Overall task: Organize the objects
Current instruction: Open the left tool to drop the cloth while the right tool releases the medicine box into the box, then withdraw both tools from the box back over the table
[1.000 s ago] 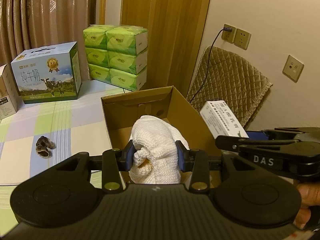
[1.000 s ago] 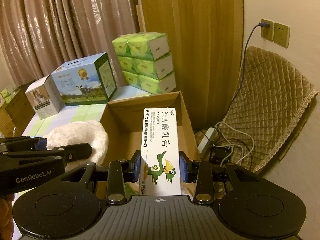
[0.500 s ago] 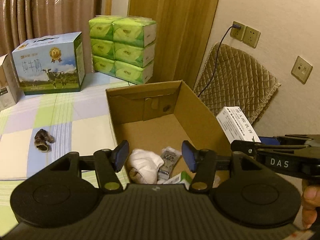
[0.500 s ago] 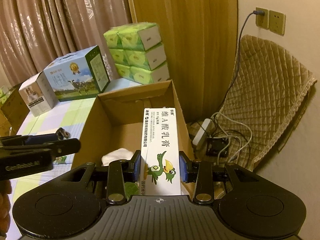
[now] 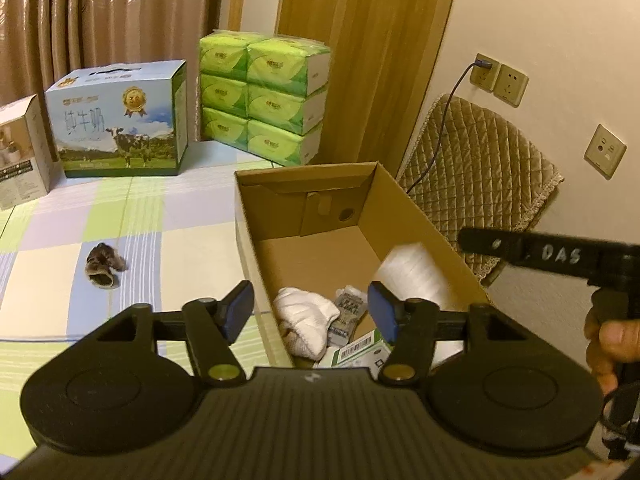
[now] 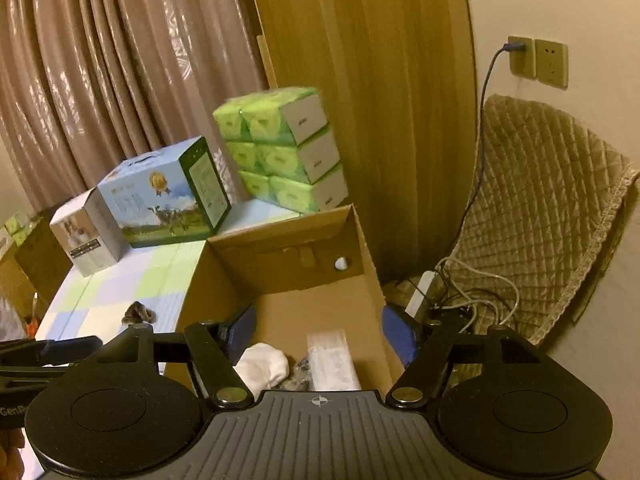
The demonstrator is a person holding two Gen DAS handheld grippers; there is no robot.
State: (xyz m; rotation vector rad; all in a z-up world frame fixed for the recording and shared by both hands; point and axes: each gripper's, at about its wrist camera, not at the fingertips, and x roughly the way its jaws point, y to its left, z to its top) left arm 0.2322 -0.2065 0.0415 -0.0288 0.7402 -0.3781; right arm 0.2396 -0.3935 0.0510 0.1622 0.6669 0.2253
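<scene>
An open cardboard carton (image 5: 404, 216) stands on the checked table. Inside it lie a crumpled white cloth (image 5: 304, 316), a small packet (image 5: 348, 308) and a barcoded box (image 5: 356, 350). My left gripper (image 5: 311, 314) hovers over the carton's near left wall, its jaws opening with nothing between them. My right gripper (image 6: 320, 336) is above the carton's near end, jaws opening. The white ointment box (image 6: 332, 360) has left its pads and shows blurred as it drops into the carton; the left wrist view shows the ointment box (image 5: 412, 272) as a white smear.
A small brown object (image 5: 104, 266) lies on the table left of the carton. A milk carton case (image 5: 120, 120), green tissue packs (image 5: 264, 100) and a small box (image 5: 20, 152) stand at the back. A quilted chair (image 6: 540, 208) and cables (image 6: 472, 296) are to the right.
The left gripper released the white cloth, which now lies in the carton, and opened wider. The right gripper let go of the ointment box, which is falling into the carton.
</scene>
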